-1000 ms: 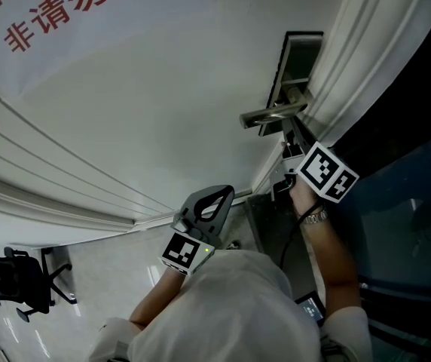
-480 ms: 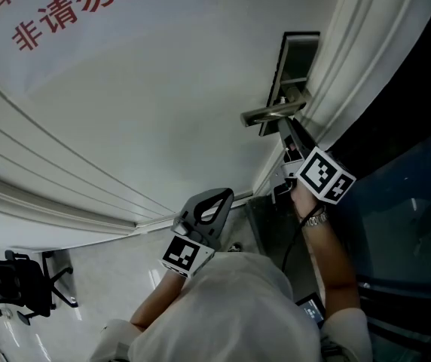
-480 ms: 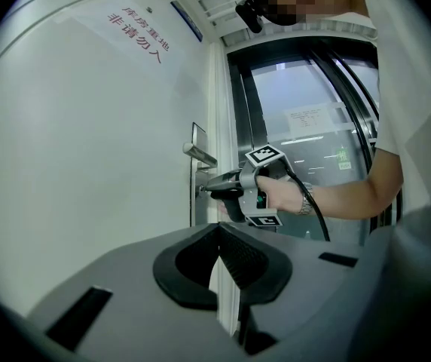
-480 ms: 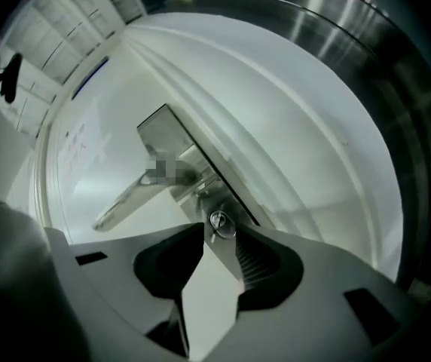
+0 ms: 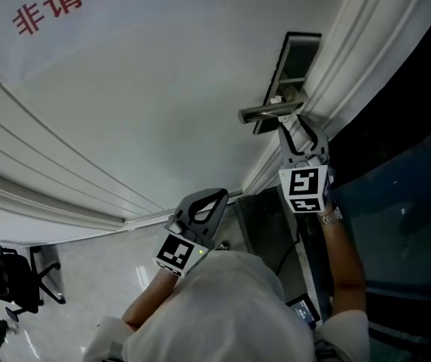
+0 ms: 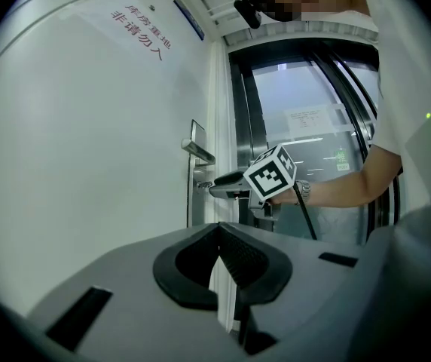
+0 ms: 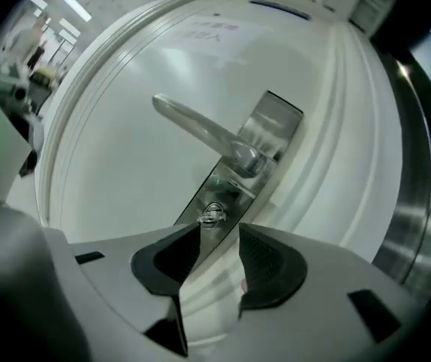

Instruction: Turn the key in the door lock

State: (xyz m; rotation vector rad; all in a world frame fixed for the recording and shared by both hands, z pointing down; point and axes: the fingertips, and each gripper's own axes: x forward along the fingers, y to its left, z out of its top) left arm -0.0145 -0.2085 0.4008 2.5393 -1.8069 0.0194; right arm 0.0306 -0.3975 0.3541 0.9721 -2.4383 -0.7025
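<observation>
The white door (image 5: 163,89) fills the head view's upper left, with its steel lock plate (image 5: 298,59) at upper right. The right gripper (image 7: 217,236), jaws just opened, holds nothing. The left gripper (image 6: 219,232) is closed and empty. The key (image 7: 212,216) sits in the lock, just ahead of the right jaws.

Shiny metal handle (image 7: 197,129) and lock plate (image 7: 274,127); smooth matt door (image 7: 117,179).

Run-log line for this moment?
right gripper: jaws have just been opening, key at their tips, ungripped | left gripper: shut, empty | key: in door lock
</observation>
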